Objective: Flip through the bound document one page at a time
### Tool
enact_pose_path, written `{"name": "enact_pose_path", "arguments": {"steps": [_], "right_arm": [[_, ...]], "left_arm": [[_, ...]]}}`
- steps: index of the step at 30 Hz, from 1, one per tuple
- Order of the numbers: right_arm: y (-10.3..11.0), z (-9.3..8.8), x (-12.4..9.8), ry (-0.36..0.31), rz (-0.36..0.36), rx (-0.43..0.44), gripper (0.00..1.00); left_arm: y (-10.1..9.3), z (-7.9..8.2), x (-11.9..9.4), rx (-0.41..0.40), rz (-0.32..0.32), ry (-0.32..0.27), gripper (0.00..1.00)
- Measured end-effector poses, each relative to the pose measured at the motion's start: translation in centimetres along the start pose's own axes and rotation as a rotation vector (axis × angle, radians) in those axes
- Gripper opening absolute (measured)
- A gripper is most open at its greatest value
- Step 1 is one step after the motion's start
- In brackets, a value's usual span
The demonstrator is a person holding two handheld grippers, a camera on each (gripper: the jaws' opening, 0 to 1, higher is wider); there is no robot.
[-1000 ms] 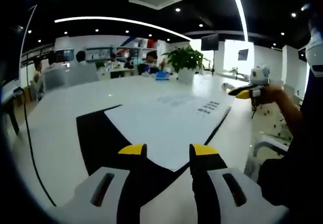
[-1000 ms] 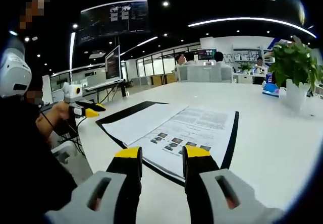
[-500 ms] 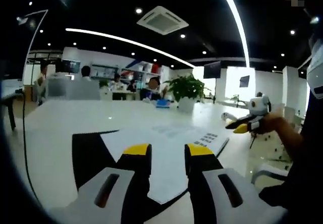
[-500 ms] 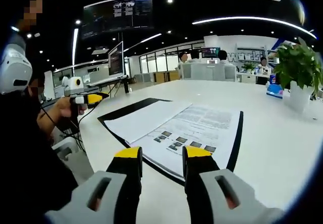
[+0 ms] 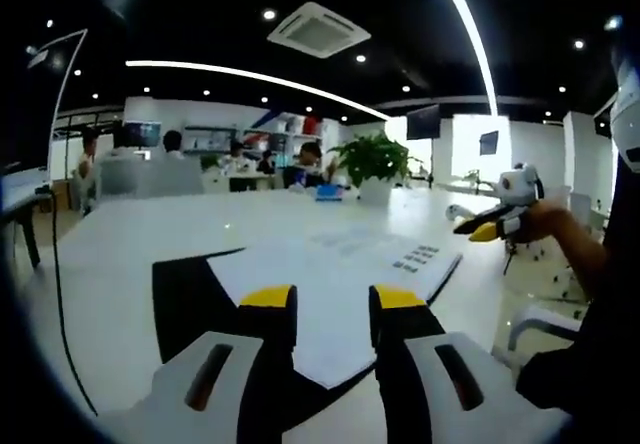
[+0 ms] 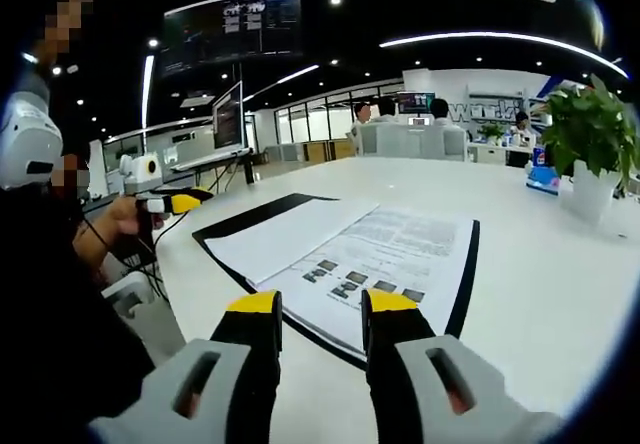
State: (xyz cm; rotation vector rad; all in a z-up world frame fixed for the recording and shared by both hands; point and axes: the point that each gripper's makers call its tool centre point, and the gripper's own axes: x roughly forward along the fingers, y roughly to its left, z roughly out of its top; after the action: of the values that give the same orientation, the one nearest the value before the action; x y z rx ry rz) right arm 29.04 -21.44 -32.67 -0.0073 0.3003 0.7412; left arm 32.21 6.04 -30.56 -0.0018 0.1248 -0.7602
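The bound document (image 6: 370,254) lies open and flat on the white table, with a black cover or backing (image 6: 463,284) showing around its pages; the near page carries text and small pictures. In the left gripper view the document (image 5: 330,269) spreads just beyond my left gripper (image 5: 333,299), which is open and holds nothing. My right gripper (image 6: 322,302) hovers at the document's near edge, open and holding nothing. The right gripper (image 5: 492,227) also appears in a hand past the document's right side, and the left gripper (image 6: 170,202) appears off the table's left edge.
A potted plant (image 6: 590,129) stands on the table (image 6: 560,294) beyond the document and is also seen as the plant (image 5: 372,159). A thin cable (image 5: 55,294) runs along the table's left side. People sit at far desks (image 5: 165,154). A chair (image 5: 540,324) stands at the right.
The left gripper view dipped lower toward the table, then rose a little. In the right gripper view the left gripper has lifted slightly. The document lies unchanged and both grippers stay open.
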Motion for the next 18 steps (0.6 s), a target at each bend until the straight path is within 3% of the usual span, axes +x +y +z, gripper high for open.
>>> {"name": "enact_pose_path", "arguments": {"steps": [18], "right_arm": [[0.15,-0.13,0.51,0.018,0.005,0.004,0.32]], "left_arm": [[-0.51,-1.03,-0.01,-0.017,-0.023,0.035,0.31]]}}
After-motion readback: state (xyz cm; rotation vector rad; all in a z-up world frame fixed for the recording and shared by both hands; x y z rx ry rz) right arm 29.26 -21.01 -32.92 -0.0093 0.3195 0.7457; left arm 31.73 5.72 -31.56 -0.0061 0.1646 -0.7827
